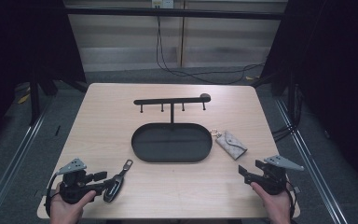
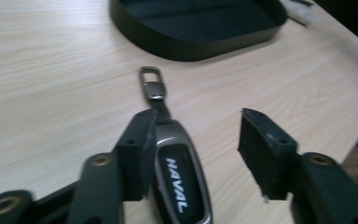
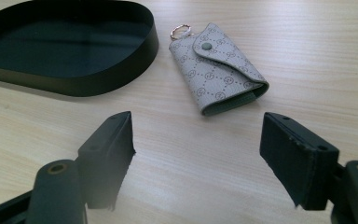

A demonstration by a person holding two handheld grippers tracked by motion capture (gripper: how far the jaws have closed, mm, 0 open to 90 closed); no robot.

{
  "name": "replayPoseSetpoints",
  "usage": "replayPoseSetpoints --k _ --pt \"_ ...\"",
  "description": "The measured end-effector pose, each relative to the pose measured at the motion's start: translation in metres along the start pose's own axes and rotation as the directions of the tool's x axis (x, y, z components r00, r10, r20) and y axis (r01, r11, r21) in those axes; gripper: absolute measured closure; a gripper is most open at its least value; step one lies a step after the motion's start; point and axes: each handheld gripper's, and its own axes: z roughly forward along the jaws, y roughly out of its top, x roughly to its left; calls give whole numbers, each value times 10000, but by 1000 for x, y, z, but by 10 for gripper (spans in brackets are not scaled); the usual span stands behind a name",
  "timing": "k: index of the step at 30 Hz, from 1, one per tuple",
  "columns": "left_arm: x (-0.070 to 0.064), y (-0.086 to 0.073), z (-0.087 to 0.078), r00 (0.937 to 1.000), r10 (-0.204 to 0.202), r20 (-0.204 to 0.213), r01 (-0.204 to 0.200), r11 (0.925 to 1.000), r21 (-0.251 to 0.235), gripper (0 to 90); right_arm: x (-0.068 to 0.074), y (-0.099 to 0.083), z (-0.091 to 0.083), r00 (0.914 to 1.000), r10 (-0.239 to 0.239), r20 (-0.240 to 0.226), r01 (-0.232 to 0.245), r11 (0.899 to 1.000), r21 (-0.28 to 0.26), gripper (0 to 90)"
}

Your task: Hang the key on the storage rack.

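I have the left gripper (image 2: 193, 156) low over the near left corner of the surface (image 1: 121, 107), its fingers (image 2: 135, 156) spread wide with the HAVAL car key fob (image 2: 182, 184) lying flat between them. The fob sits hard against one finger and well clear of the other, so it is off-centre in the gap. Its metal clip (image 2: 151, 83) points away towards the black oval tray (image 1: 171, 143).

My right gripper (image 3: 198, 158) hangs over the near right corner, fingers also apart and holding nothing. The grey patterned key pouch (image 3: 216, 67) lies ahead of it on the surface, just beside the tray's right end, gold ring (image 3: 181, 31) at its far side.

My worry is the left grasp. If I close now, the far finger will sweep in and shove the smooth, rounded fob sideways or spin it, and it could squirt out along the wood rather than seat. I judge a shallow pinch would also let the fob tilt and drop on the lift.

The pouch is soft and flat; a high approach would slide it into the tray wall. The hook stand (image 1: 171, 101) behind the tray has thin pegs, easy to knock.
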Motion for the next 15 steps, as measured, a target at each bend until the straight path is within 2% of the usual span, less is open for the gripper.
replayPoseSetpoints --k 2,4,7,12,15 --pt "0 -1 -2 9999 25 -115 -24 9999 118 432 1 0 -3 10000 -43 -9 43 9999 -136 259" --pt "1 0 -1 10000 25 -51 -24 9997 236 422 2 -2 -5 9998 -66 -192 63 9998 -170 254" --pt "-1 0 1 10000 -3 -16 3 9997 250 434 6 -5 -8 9990 -382 -236 376 9990 -235 238" --pt "-3 2 0 9999 -141 98 140 9998 115 457 4 -5 -10 9991 -168 -400 156 9995 -283 231" --pt "-4 3 -4 9981 -409 453 412 9991 -59 472 4 -5 -9 9989 -70 -464 60 9997 -217 230"
